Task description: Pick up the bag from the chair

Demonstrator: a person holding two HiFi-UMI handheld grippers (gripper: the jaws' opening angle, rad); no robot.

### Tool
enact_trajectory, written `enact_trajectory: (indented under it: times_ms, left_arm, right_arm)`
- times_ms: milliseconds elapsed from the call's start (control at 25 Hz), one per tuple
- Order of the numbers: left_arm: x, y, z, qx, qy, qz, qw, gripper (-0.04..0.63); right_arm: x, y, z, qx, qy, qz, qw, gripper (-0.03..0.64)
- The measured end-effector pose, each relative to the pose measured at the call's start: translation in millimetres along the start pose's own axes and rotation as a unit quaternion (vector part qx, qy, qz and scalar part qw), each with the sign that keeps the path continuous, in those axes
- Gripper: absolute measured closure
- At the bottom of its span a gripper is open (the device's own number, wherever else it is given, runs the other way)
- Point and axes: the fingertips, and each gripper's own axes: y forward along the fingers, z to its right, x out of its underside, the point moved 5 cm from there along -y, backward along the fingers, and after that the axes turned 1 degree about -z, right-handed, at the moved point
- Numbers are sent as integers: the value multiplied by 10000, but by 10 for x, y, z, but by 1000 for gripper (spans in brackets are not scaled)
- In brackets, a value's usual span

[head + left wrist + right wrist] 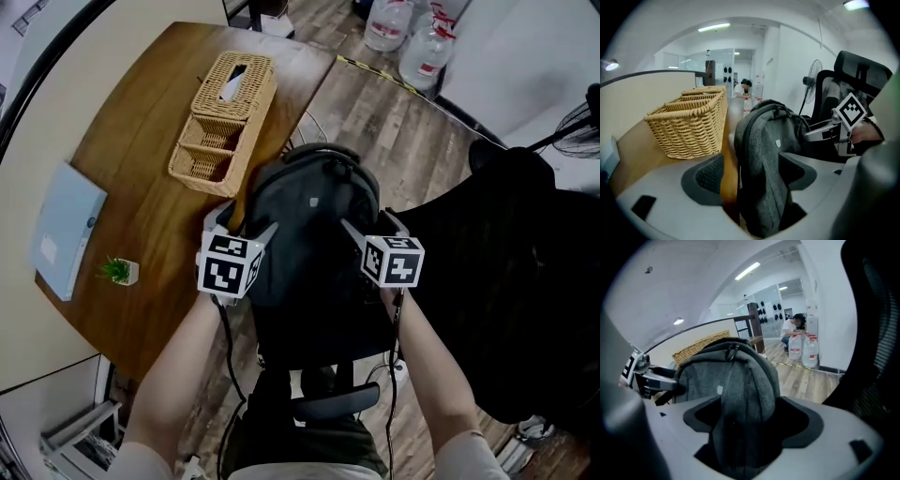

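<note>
A dark grey backpack [314, 202] stands upright over the black chair [323, 328], close to the table edge. My left gripper [248, 217] is at the bag's left side. In the left gripper view the bag [764, 154] lies against the right pad, and a narrow gap shows beside the left pad, so this gripper [752, 164] reads as open. My right gripper [367, 221] is at the bag's right side. In the right gripper view the bag [736, 380] fills the space between both pads, and the gripper [750, 413] is shut on it.
A wicker basket [225, 122] sits on the wooden table [141, 141] just left of the bag, along with a pale blue folder [66, 230] and a small potted plant [119, 271]. Another black office chair [506, 281] stands at the right. Water bottles [412, 37] stand on the floor beyond.
</note>
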Motion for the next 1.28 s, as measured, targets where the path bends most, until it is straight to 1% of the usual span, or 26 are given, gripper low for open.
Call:
enact_trajectory:
  times_ms: [80,160,240,280,320,400,480,600,680,720,800,880,1000,1280]
  left_arm:
    - [5,53,-6,-34,151,-35,9999,317]
    - [-13,84,3,-94,330,-22,9994,395]
    - [-33,106,10,-118,437,-52,9990,438]
    - [-40,111,8,-131,442,-73,9989,447]
    - [-42,108,6,-137,389,-76,9991,461]
    - [-30,77,12,-118,189,-20,9997,492]
    - [-8,5,43,-84,107,53,9999,502]
    - [30,-167,140,-119,246,131,9995,511]
    - [56,-312,226,-201,312,249,9990,514]
    - [70,-388,269,-205,270,305,9990,514]
    - [91,-557,341,-160,168,361,9991,515]
    - [75,-749,384,-120,188,406,9989,517]
    - [-81,-1085,418,-81,258,572,9980,518]
    - [-716,-1946,606,98,267,1105,9935,518]
  right_arm:
    - [25,68,49,52,27,7,10000,221]
    - [35,91,94,146,12,24,9999,252]
    - [39,83,135,264,6,5,9997,319]
    - [40,71,154,305,13,-21,9995,383]
    - [41,56,165,313,30,-45,9995,418]
    - [48,2,164,281,87,-51,9996,458]
    - [79,-89,141,274,143,8,9995,503]
    - [141,-291,59,222,294,100,9993,534]
    - [173,-460,-20,161,404,138,9990,544]
    - [188,-552,-58,146,428,167,9988,546]
    - [210,-751,-131,134,437,245,9987,548]
    - [176,-954,-214,120,410,352,9985,549]
    - [-8,-1275,-356,119,260,573,9979,549]
    - [-639,-2253,-605,297,-112,1000,9945,548]
